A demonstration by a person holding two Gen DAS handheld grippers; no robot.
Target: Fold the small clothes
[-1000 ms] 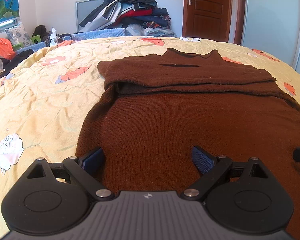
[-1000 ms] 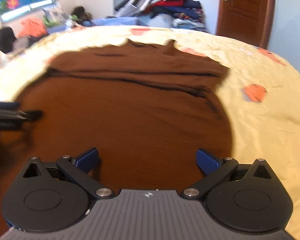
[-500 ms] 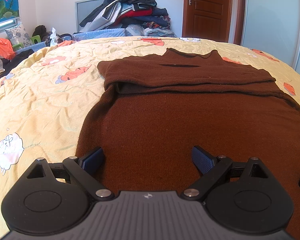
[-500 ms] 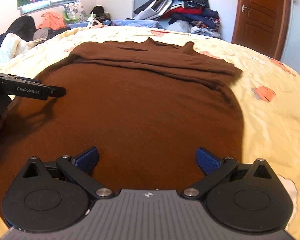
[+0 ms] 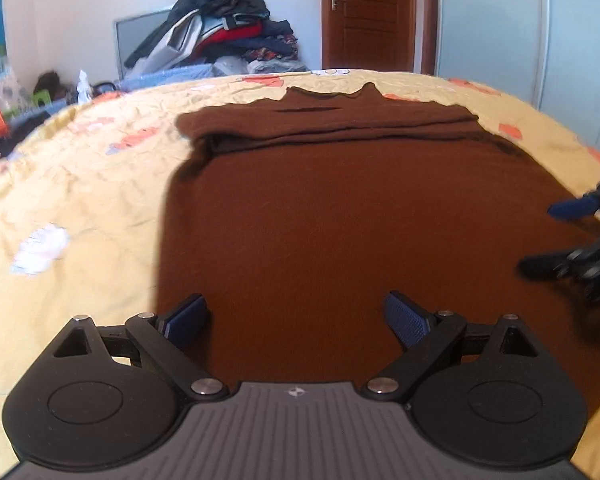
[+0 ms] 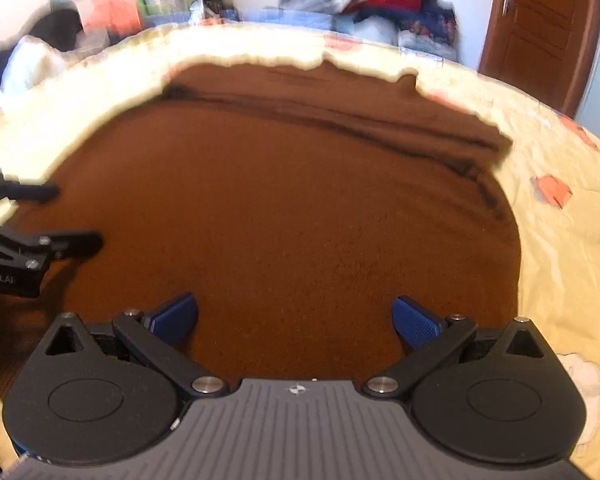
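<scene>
A brown knit sweater (image 5: 360, 216) lies flat on the bed, collar at the far end, its sleeves folded across the chest (image 5: 332, 124). My left gripper (image 5: 296, 316) hovers open over the sweater's near left part, nothing between its blue pads. My right gripper (image 6: 296, 316) hovers open over the near right part of the sweater (image 6: 284, 208), also holding nothing. Each gripper shows in the other's view: the right one (image 5: 556, 236) at the right edge, the left one (image 6: 60, 216) at the left edge.
The bed is covered by a yellow quilt (image 5: 80, 184) with orange and white prints. A pile of clothes (image 5: 220, 36) sits beyond the far edge. A wooden door (image 5: 364, 12) and a pale wardrobe (image 5: 492, 20) stand behind.
Both grippers have moved, and both views are blurred by motion. The right gripper now shows further into the left wrist view. Both stay open; the sweater has not moved.
</scene>
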